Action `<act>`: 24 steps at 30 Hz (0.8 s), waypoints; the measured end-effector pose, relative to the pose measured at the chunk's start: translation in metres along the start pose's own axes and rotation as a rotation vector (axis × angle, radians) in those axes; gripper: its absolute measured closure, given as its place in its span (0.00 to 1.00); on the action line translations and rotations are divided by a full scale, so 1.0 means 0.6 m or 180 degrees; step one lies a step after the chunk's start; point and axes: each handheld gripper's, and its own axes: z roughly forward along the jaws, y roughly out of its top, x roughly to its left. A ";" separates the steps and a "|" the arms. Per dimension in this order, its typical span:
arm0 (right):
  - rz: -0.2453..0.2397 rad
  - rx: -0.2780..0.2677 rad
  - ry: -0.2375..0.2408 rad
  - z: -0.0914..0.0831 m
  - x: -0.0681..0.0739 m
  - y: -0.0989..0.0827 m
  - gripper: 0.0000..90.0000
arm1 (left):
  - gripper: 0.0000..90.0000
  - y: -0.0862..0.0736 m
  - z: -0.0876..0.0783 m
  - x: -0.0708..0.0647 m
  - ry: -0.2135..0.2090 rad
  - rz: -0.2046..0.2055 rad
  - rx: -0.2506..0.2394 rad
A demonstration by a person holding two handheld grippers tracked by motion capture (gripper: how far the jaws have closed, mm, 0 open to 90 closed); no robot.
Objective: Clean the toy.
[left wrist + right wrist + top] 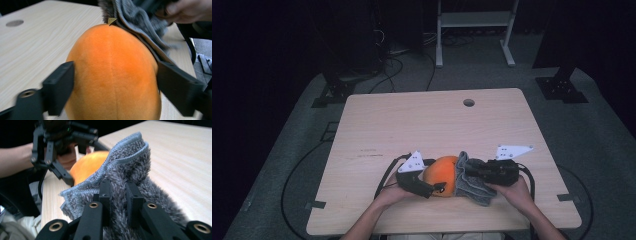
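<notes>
An orange plush ball (pixel 442 172) lies on the wooden table (pixel 412 125) near its front edge. A grey fluffy cloth (pixel 474 187) is draped against the ball's right side. My left gripper (pixel 438 188) reaches the ball from the left. In the left gripper view the ball (pixel 112 75) sits between the wide-spread jaws of my left gripper (pixel 115 67), its sides undented, with the cloth (pixel 140 22) over its far right. My right gripper (pixel 118 184) is shut on the cloth (pixel 130 152), with fur pinched between the jaws. Beyond it are the ball (pixel 87 165) and the left gripper (pixel 62 173).
A round cable hole (pixel 468 102) lies near the table's far edge. A white metal stand (pixel 474 20) and dark equipment with cables stand on the floor behind. Both forearms come in from the front edge. Bare tabletop stretches to the back and left.
</notes>
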 end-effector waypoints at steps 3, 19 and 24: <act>-0.0089 0.0037 0.0057 0.004 0.016 -0.002 0.86 | 0.06 0.002 0.013 -0.003 0.0033 -0.0041 0.0151; -0.0013 -0.0148 -0.0008 0.015 -0.005 0.026 0.86 | 0.11 0.007 0.005 0.004 0.0163 0.0031 -0.0028; -0.0171 -0.0062 -0.0016 0.011 0.012 0.021 0.86 | 0.31 -0.001 -0.003 -0.002 0.0152 0.0146 -0.0076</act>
